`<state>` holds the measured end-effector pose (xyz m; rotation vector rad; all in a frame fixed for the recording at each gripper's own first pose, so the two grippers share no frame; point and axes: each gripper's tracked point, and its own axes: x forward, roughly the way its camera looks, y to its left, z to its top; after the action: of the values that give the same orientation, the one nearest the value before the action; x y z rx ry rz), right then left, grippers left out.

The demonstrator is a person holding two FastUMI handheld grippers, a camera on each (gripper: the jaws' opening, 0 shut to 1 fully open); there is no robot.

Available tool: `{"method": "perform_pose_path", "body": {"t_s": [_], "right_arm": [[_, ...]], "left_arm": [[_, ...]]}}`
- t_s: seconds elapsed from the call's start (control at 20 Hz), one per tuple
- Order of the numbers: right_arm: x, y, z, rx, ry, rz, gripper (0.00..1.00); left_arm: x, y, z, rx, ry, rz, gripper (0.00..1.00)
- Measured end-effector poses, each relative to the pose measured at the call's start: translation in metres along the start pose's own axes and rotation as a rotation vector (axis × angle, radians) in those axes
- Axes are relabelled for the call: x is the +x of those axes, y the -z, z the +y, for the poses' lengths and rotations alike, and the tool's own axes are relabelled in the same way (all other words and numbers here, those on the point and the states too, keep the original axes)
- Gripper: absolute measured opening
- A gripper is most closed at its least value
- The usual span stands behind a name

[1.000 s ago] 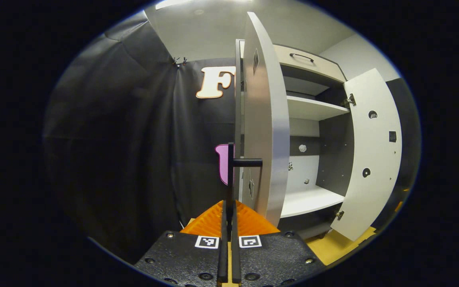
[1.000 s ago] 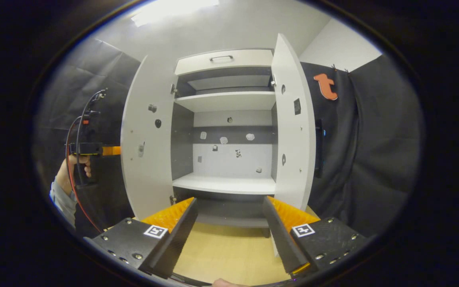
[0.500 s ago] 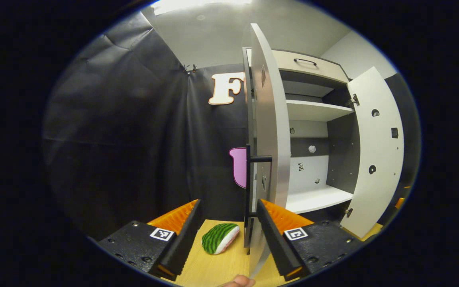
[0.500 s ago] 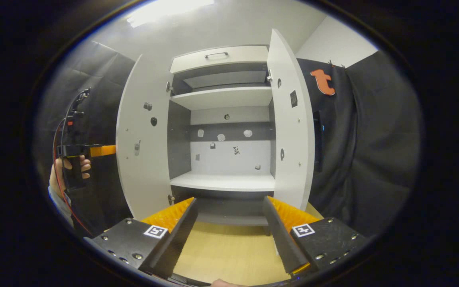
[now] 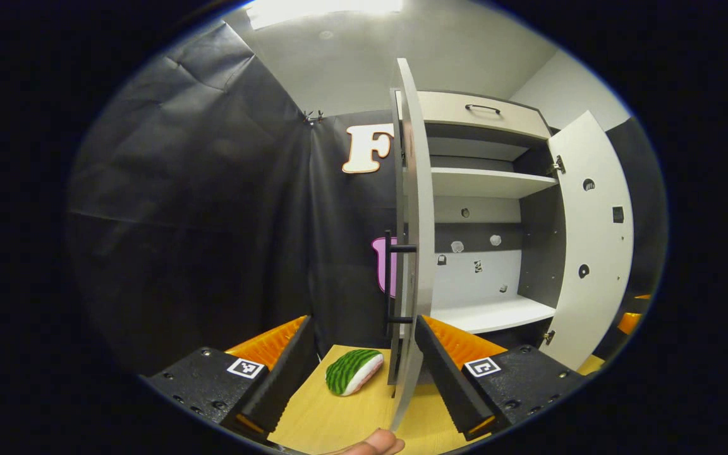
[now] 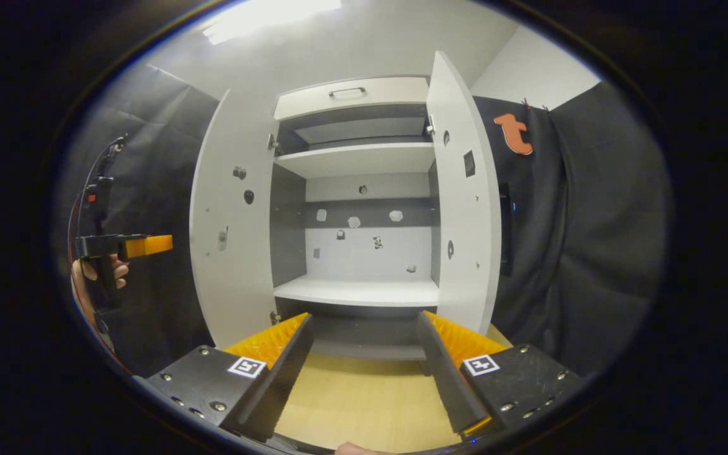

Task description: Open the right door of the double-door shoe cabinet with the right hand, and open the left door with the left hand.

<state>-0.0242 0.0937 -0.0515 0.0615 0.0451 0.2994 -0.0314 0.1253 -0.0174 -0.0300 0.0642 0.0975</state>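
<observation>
Cabinet [image 6: 357, 208] doors are both seen swung wide: left door [image 5: 416, 208] edge-on, just ahead of the left tongs [image 5: 364, 363], its upright handle [image 5: 390, 284] between their spread fingers. Right door [image 6: 462, 196] lies ahead-right of the right tongs [image 6: 364, 363], likewise spread. A second ago the handle was pinched; it has since been released.

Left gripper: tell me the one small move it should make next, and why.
Probably draw the left gripper straight back, away from the left door. Its fingers are spread and hold nothing, the door handle stands free ahead of them, and both the left door and the right door are swung wide, so no pulling seems left.
</observation>
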Motion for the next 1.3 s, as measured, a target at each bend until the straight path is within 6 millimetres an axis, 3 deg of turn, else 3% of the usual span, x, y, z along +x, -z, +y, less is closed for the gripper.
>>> {"method": "perform_pose_path", "body": {"t_s": [0.15, 0.65, 0.95, 1.15, 1.3], "right_arm": [[-0.006, 0.002, -0.001, -0.011, 0.021, 0.001, 0.98], [-0.015, -0.007, 0.005, 0.017, 0.053, -0.063, 0.98], [-0.025, -0.010, 0.006, 0.086, 0.065, -0.099, 0.98], [-0.040, 0.005, 0.003, 0.143, 0.071, -0.092, 1.00], [-0.050, -0.003, -0.001, 0.084, 0.087, -0.112, 0.99]], "left_arm": [[-0.014, 0.006, -0.015, 0.013, 0.019, -0.007, 0.99], [-0.045, 0.012, -0.096, 0.023, 0.124, -0.035, 0.99], [-0.076, 0.017, -0.142, -0.012, 0.196, -0.065, 0.99], [-0.079, 0.042, -0.144, -0.020, 0.210, -0.024, 0.98], [-0.076, 0.044, -0.138, -0.032, 0.200, -0.018, 1.00]]}}
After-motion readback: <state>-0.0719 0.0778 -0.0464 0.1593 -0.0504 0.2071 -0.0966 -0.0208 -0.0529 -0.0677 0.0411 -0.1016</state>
